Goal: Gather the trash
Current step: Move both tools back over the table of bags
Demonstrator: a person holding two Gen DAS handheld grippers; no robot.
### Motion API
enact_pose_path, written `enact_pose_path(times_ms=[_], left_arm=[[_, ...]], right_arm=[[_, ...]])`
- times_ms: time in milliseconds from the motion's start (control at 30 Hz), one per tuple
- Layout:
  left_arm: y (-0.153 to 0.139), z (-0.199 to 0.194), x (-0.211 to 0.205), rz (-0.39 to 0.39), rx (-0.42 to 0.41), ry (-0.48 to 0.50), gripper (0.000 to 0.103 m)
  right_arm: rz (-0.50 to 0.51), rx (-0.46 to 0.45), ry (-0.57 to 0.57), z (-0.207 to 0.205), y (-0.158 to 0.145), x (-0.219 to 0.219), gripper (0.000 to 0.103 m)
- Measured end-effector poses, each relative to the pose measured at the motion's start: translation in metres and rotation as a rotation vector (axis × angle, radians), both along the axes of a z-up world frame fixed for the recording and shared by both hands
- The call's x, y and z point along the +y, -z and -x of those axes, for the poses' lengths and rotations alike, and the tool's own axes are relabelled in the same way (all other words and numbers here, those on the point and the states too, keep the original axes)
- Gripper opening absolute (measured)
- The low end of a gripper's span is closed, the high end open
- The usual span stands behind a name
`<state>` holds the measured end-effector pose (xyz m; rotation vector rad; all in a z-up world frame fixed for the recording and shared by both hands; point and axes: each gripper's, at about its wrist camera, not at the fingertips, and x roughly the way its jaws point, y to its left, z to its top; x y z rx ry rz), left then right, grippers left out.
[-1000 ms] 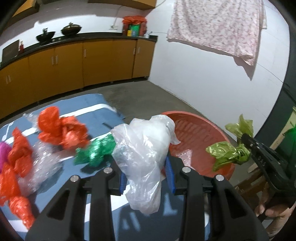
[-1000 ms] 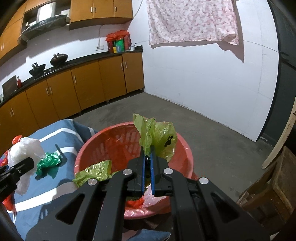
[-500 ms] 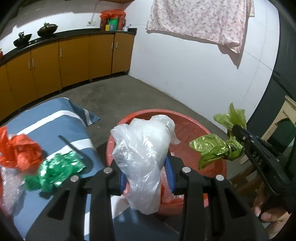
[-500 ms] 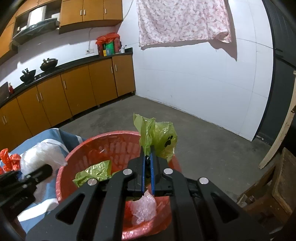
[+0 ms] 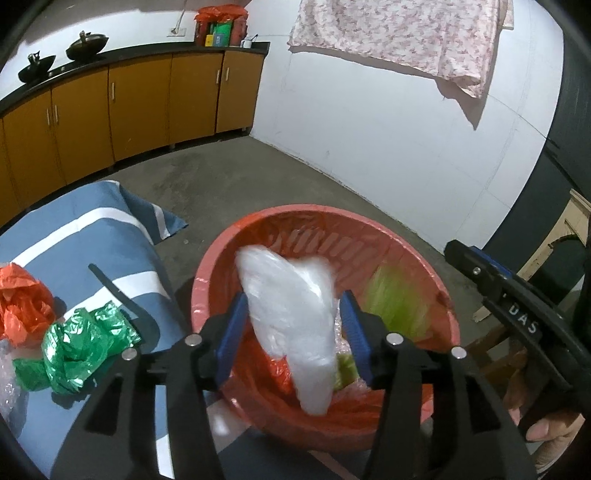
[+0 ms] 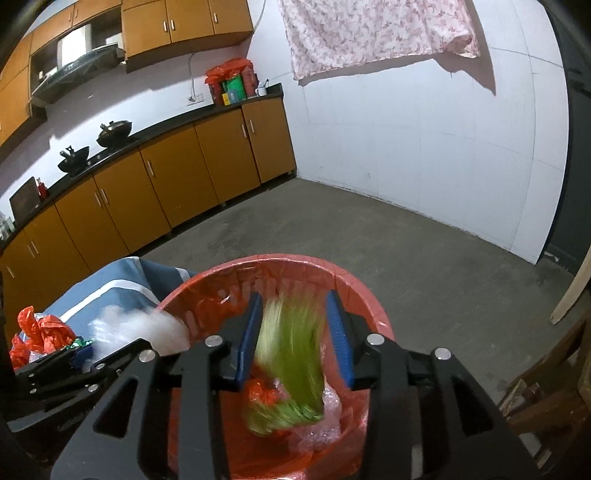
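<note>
A round red basket (image 5: 439, 295) lined with red plastic stands on the floor, with crumpled bags inside; it also shows in the right wrist view (image 6: 373, 314). My left gripper (image 5: 293, 332) is open above it, and a blurred white plastic bag (image 5: 291, 317) drops between its fingers. My right gripper (image 6: 293, 336) is open above the basket, and a blurred light-green bag (image 6: 291, 354) falls between its fingers. A dark-green bag (image 5: 77, 347) and an orange bag (image 5: 22, 299) lie on the blue striped cloth (image 5: 74, 229).
Orange kitchen cabinets (image 6: 177, 177) run along the back wall under a black counter. A floral cloth (image 6: 369, 29) hangs on the white wall. Wooden furniture (image 6: 546, 398) stands at the right of the basket. Bubble wrap (image 5: 9, 384) lies at the cloth's left edge.
Both grippers have opened over the basket. The white bag has left the left gripper and the light-green bag has left the right gripper; both are falling into the basket.
</note>
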<state>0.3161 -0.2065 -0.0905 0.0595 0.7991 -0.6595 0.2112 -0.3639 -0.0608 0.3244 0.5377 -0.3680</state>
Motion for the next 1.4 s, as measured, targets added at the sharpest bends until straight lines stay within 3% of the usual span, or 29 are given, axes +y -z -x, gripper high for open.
enact_pose_path(times_ms=[400, 533, 667, 967, 1167, 1400], left_arm=[[-0.030, 0.021, 0.047, 0.012, -0.073, -0.105, 0.077], [-0.042, 0.044, 0.084, 0.018, -0.098, -0.176, 0.084], [-0.044, 0.072, 0.128, 0.002, -0.117, -0.244, 0.087], [-0.044, 0.132, 0.261, -0.069, -0.190, -0.520, 0.090], [-0.039, 0.158, 0.348, -0.170, -0.229, -0.721, 0.094], [-0.036, 0.173, 0.421, -0.143, -0.194, -0.880, 0.099]], right_arm=[[0.055, 0.004, 0.005, 0.020, -0.016, 0.017, 0.037], [0.059, -0.008, -0.008, 0.032, -0.020, 0.035, 0.055], [0.062, -0.005, -0.065, 0.036, -0.022, 0.060, 0.055], [0.086, 0.021, -0.333, 0.027, -0.019, 0.171, 0.055], [0.061, 0.054, -0.566, 0.016, -0.009, 0.263, 0.061], [0.057, 0.079, -0.763, 0.008, 0.002, 0.357, 0.070]])
